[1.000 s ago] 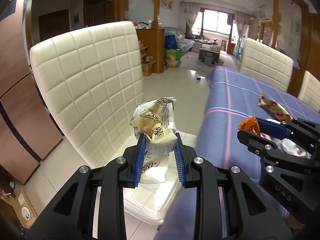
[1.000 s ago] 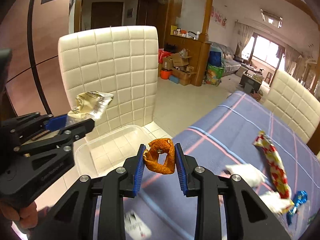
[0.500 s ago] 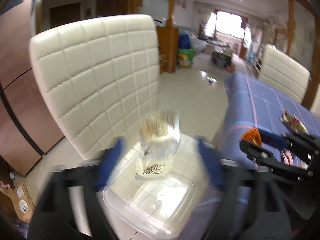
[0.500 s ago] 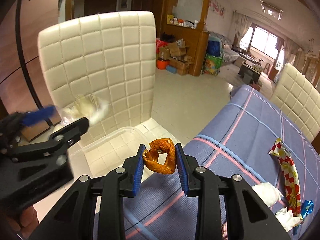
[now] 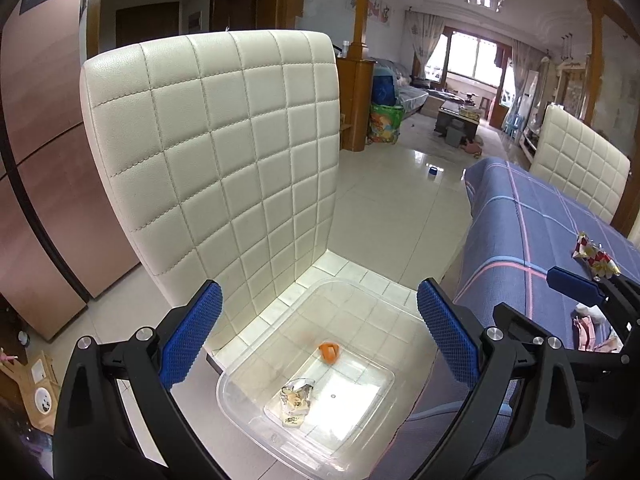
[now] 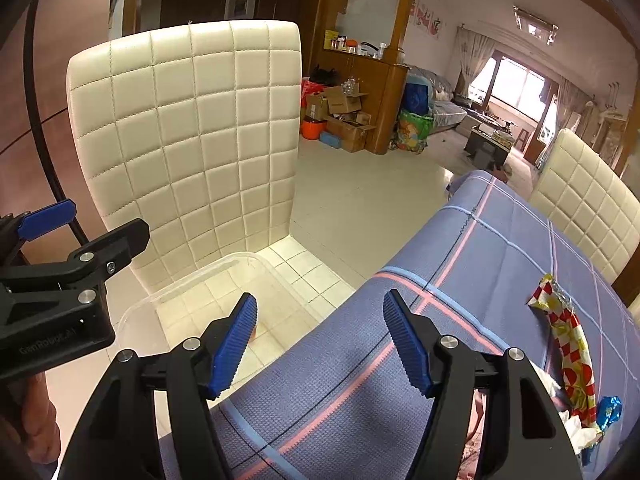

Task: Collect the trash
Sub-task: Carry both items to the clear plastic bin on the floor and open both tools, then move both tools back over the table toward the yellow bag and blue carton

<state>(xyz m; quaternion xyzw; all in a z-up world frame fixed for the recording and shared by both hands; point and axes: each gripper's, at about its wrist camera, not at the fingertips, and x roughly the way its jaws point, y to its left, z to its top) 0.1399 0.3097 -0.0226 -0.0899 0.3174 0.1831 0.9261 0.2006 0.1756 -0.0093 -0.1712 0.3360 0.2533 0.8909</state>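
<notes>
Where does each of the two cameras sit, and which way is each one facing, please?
Left wrist: on the left gripper, looking down into the clear bin on the white chair; both open fingers show.
Right wrist: on the right gripper, looking over the table edge; its open fingers and a hand show.
Shared: chair, bin, blue tablecloth, red-and-white wrapper, each other's gripper.

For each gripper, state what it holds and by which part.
Nothing is held. The left gripper and right gripper have just been opening, jaws empty; wrapper and orange peel lie in the bin.
</notes>
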